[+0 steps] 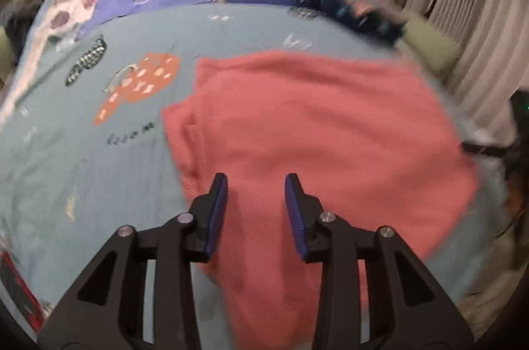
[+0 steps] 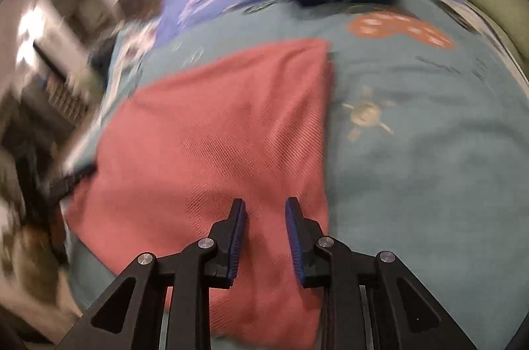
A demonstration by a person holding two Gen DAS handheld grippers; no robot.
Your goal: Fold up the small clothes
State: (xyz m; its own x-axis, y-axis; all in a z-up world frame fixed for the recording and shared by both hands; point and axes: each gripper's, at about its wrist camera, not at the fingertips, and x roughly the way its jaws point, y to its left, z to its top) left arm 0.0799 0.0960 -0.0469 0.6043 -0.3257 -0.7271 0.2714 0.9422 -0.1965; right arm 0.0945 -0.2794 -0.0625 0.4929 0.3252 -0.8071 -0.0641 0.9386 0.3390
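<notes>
The pink garment (image 1: 317, 132) lies flat on the bed (image 1: 82, 171), apparently folded once; further folds likely remain. Left hand-held gripper (image 1: 256, 184) and right hand-held gripper (image 2: 265, 206) hover part-open, empty, over its near edge.

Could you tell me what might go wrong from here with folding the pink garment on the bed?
1. Both the left gripper and right gripper are open above the pink garment, holding nothing; a hasty grab might pinch the teal bedsheet too.
2. The garment's left edge looks uneven, so folding may end up crooked.
</notes>
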